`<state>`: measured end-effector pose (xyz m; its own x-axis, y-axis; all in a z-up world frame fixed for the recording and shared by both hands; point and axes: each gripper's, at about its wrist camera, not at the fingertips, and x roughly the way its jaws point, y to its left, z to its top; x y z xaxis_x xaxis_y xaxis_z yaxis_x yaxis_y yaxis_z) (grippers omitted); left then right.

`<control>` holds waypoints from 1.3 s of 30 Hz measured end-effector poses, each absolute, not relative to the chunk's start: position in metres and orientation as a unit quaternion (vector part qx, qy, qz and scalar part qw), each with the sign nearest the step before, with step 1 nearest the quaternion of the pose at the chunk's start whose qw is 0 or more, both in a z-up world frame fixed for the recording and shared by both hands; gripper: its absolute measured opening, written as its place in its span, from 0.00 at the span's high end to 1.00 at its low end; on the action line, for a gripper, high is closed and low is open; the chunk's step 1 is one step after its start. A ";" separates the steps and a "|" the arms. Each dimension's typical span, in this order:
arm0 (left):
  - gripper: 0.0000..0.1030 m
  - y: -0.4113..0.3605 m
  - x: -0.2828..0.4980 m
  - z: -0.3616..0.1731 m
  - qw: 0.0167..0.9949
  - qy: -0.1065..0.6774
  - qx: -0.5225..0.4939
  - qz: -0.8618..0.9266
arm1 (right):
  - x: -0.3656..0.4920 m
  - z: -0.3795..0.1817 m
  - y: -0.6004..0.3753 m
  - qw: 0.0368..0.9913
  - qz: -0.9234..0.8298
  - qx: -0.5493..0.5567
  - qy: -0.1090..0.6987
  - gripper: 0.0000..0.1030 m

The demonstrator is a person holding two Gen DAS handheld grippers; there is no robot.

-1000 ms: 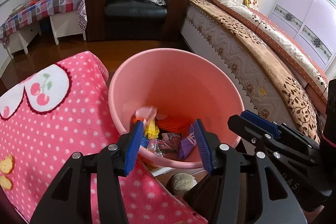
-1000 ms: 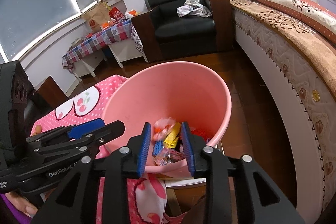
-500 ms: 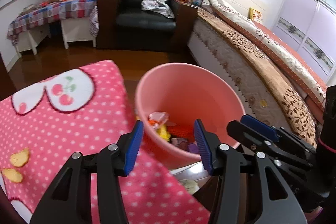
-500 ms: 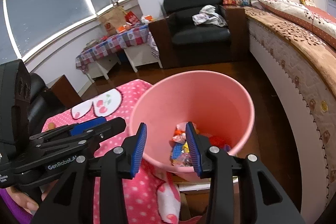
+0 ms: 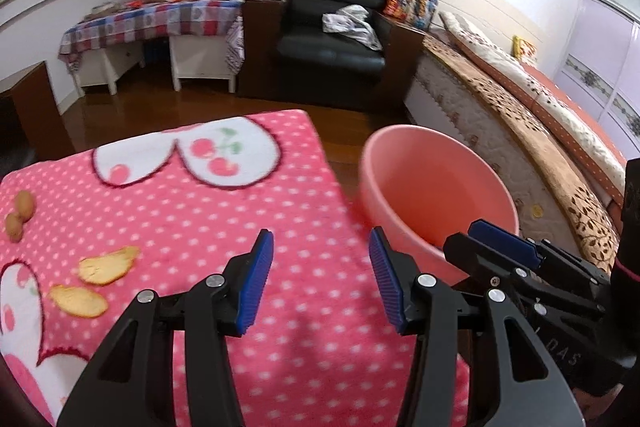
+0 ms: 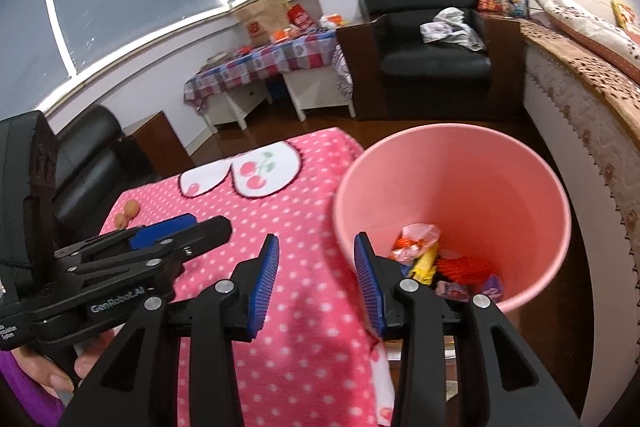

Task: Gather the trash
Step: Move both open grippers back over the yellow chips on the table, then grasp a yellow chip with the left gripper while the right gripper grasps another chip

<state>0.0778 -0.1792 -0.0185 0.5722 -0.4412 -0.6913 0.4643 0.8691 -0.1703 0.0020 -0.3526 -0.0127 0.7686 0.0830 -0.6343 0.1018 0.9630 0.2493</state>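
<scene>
A pink bin [image 5: 432, 187] stands on the floor beside the table's right edge. In the right wrist view the bin [image 6: 460, 187] holds several bright wrappers [image 6: 418, 251]. Two orange peels [image 5: 106, 265] and some small nuts [image 5: 20, 215] lie on the pink polka-dot cloth [image 5: 192, 227] at the left. My left gripper [image 5: 320, 247] hangs open above the cloth, nothing between its fingers. My right gripper [image 6: 316, 247] is open and empty too, over the cloth's right edge next to the bin. Each one shows in the other's view: right gripper [image 5: 472, 235], left gripper [image 6: 200, 223].
A bed [image 5: 520, 115] runs along the right, close behind the bin. A black armchair [image 5: 332, 39] and a cluttered side table with a checked cloth [image 5: 156, 23] stand at the back. Dark wooden floor [image 5: 224, 107] lies between them. A hand [image 6: 52, 375] holds the left gripper.
Both grippers have swung left, from over the bin to over the polka-dot cloth. The bin now sits to the right in both views. The right jaws stand a little wider.
</scene>
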 end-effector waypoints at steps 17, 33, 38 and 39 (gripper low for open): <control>0.55 -0.033 0.079 -0.040 0.909 0.399 -0.049 -0.105 | 0.068 -0.031 -0.248 0.912 0.125 0.094 0.380 0.63; 0.55 0.024 0.107 -0.076 0.891 0.440 -0.093 -0.056 | 0.141 -0.076 -0.171 0.886 0.176 0.066 0.425 0.57; 0.55 0.022 0.112 -0.081 0.891 0.442 -0.088 -0.057 | 0.156 -0.087 -0.160 0.882 0.177 0.060 0.434 0.58; 0.55 0.022 0.111 -0.081 0.893 0.439 -0.086 -0.057 | 0.158 -0.089 -0.158 0.881 0.178 0.058 0.435 0.61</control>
<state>0.1115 0.0215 -0.0809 0.6081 -0.1773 -0.7738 0.0270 0.9788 -0.2030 0.1579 -0.1578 -0.0890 0.5589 0.3640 -0.7451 -0.2629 0.9299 0.2571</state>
